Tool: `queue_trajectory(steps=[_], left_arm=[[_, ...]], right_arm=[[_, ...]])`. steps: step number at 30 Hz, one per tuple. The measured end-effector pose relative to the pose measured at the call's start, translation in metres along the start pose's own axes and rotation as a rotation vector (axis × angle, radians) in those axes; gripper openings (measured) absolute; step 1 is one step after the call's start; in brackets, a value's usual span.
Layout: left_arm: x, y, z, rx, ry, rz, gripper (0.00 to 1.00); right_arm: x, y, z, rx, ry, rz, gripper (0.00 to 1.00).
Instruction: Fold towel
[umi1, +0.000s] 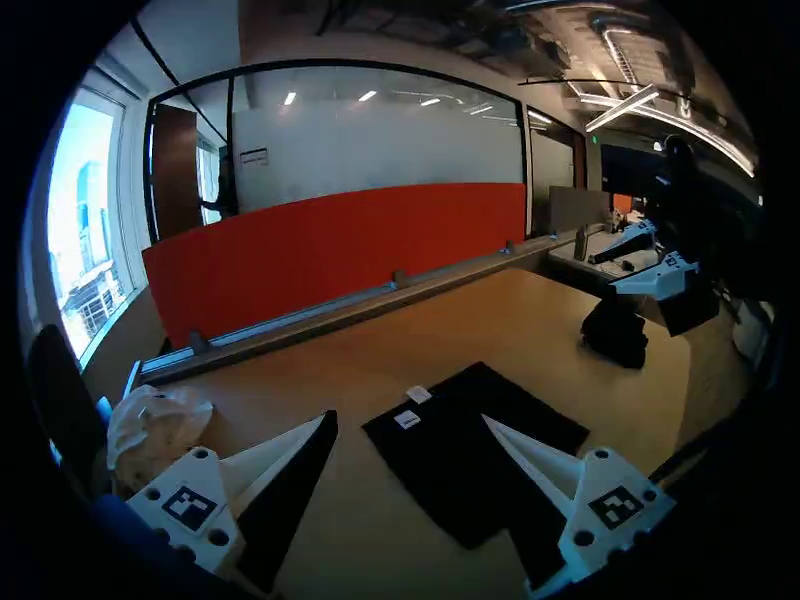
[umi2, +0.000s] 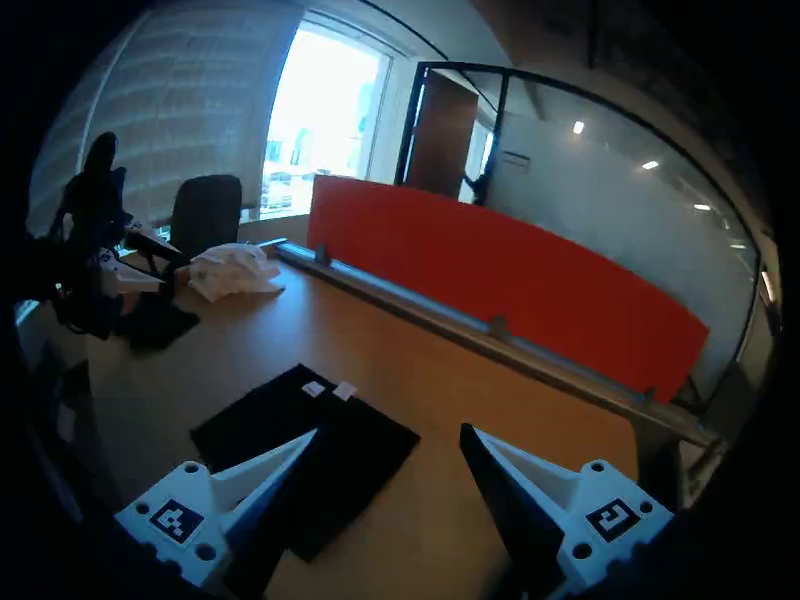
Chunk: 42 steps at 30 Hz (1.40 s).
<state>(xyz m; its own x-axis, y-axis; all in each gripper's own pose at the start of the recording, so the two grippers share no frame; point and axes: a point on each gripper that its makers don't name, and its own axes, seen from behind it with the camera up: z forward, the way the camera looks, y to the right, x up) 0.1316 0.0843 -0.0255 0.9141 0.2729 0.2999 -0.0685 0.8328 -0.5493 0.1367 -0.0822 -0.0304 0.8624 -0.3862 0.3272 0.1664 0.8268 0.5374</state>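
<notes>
Black towel (umi1: 450, 470) lies flat on the wooden desk (umi1: 480, 320), just ahead of the left gripper (umi1: 408, 417) and ahead-left of the right gripper (umi2: 389, 430), both gaping wide and empty. Pinch one layer only (it looks doubled) and the fold could drag askew.

the table (umi1: 440, 330) below my tools is pale wood. a black towel (umi1: 470, 450) lies flat on it just ahead of my left gripper (umi1: 408, 418) and runs under its right finger, with two small white tags (umi1: 418, 394) at its far corner. a crumpled white cloth (umi1: 150, 425) sits on the wood beside the left finger. a metal rail (umi1: 350, 305) runs along the table's far edge ahead.
</notes>
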Motion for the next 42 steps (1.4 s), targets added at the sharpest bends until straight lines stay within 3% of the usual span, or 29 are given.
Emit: queue_trajectory(steps=[9, 17, 42], left_arm=[[-0.015, 0.009, 0.005, -0.031, -0.029, 0.007, 0.96], [-0.03, 0.015, 0.01, -0.044, -0.045, 0.001, 0.96], [-0.112, 0.051, 0.037, -0.099, -0.148, 0.017, 0.96]], right_arm=[[-0.016, -0.014, 0.008, 0.052, -0.049, -0.037, 1.0], [-0.029, -0.025, 0.015, 0.073, -0.071, -0.028, 1.0], [-0.104, -0.067, 0.046, 0.143, -0.139, -0.035, 1.0]])
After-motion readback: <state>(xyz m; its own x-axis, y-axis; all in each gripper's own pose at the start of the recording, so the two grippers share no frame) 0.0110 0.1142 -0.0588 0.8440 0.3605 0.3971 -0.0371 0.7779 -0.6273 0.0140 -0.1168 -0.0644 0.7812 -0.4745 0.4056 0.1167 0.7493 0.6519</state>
